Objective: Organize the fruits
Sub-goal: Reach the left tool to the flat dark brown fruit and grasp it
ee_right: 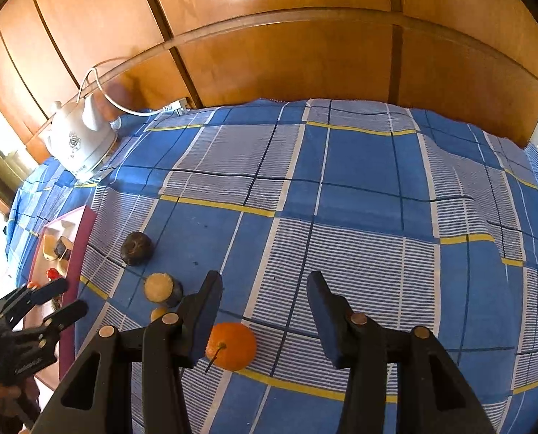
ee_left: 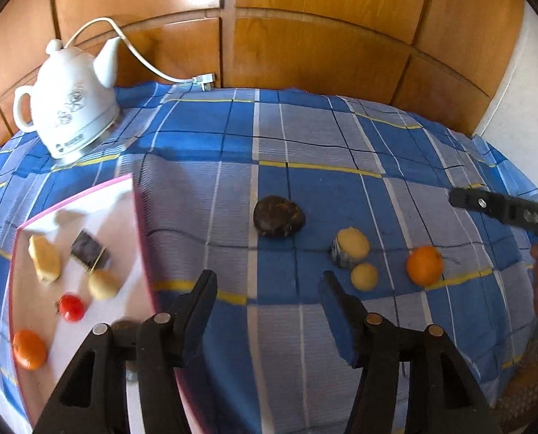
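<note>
A white tray with a pink rim (ee_left: 143, 238) at the left holds an orange (ee_left: 30, 349), a red tomato (ee_left: 71, 306) and several yellow and dark pieces. My left gripper (ee_left: 269, 291) is open and empty beside the tray's right wall. On the checked cloth lie a dark round fruit (ee_left: 279, 216), a cut yellow fruit (ee_left: 351, 249), a small yellow ball (ee_left: 364, 276) and a second orange (ee_left: 424, 265). My right gripper (ee_right: 265, 289) is open above that orange (ee_right: 231, 345), which lies against its left finger (ee_right: 205, 311). The left gripper (ee_right: 60, 302) shows by the tray (ee_right: 80, 253).
A white kettle (ee_left: 71, 108) with its cord stands at the back left of the blue checked cloth (ee_left: 323, 137). Wooden panels (ee_left: 305, 36) close the far side. The right gripper's black body (ee_left: 504, 209) reaches in from the right edge.
</note>
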`<control>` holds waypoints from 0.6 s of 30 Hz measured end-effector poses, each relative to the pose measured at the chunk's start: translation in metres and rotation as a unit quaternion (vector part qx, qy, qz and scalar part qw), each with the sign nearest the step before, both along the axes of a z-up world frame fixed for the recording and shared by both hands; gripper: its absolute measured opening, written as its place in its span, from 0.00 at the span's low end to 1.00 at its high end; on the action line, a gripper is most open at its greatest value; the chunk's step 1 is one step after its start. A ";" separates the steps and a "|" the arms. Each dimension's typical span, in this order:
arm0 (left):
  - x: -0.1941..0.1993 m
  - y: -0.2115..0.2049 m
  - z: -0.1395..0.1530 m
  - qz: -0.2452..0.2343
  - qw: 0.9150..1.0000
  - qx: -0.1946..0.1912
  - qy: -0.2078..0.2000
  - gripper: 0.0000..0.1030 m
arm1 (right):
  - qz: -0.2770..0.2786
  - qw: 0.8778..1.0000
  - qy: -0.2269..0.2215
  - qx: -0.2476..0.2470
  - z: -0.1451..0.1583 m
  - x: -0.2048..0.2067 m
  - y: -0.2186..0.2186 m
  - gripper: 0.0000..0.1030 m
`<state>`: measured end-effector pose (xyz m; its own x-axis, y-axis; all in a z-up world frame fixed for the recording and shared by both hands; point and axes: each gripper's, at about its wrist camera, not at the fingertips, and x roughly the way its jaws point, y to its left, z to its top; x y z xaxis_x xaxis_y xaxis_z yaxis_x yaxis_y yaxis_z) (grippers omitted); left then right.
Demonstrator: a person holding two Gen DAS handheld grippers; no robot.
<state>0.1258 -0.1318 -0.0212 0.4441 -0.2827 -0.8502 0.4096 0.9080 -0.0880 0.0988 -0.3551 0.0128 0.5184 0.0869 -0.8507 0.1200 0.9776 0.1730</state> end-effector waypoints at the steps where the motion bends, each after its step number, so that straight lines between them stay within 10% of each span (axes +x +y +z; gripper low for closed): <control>1: 0.007 -0.004 -0.002 0.000 1.000 0.002 0.004 0.58 | 0.000 1.000 0.000 0.000 0.000 0.000 0.000 0.48; 15: 0.071 -0.046 -0.041 0.004 0.999 0.015 0.047 0.62 | -0.008 1.000 0.009 0.005 -0.003 0.004 -0.003 0.48; 18: 0.079 -0.045 -0.052 0.008 0.998 0.010 0.056 0.49 | -0.008 1.000 0.011 0.004 -0.004 0.006 -0.003 0.48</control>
<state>0.2052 -0.1768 -0.0734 0.3501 -0.2595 -0.9000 0.3842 0.9161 -0.1147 0.1044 -0.3582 0.0090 0.5012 0.0857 -0.8611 0.1400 0.9739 0.1784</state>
